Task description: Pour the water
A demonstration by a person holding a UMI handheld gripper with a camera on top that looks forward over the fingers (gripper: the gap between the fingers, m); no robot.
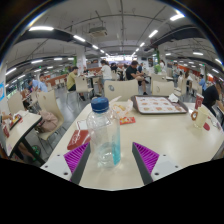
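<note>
Two purple pads (78, 157) frame the shot, and the gripper (111, 160) stands open, its fingers spread wide at five and seven o'clock. Between them, dead ahead at twelve o'clock from the fingertips, stands the water bottle (102, 135): clear plastic, blue cap (100, 104) on top, long axis upright. It rests on the pale table (170, 140) on its own, with a visible gap at either side, so nothing is pressing it yet. That gap looks narrower on the left pad's side; the bottle sits a touch toward eleven o'clock of the centre line. My read: the coming move turns on closing squarely about the bottle's body, and a small shift left may be wanted first.

Just left of the bottle's base, at about nine o'clock, lies a red packet (77, 138). Farther out at one o'clock sits a flat tray (160, 104) with dark spots, well apart from the bottle. No cup to pour into is plain to see. Beyond, seated people (130, 71) fill a canteen hall under strip lights.
</note>
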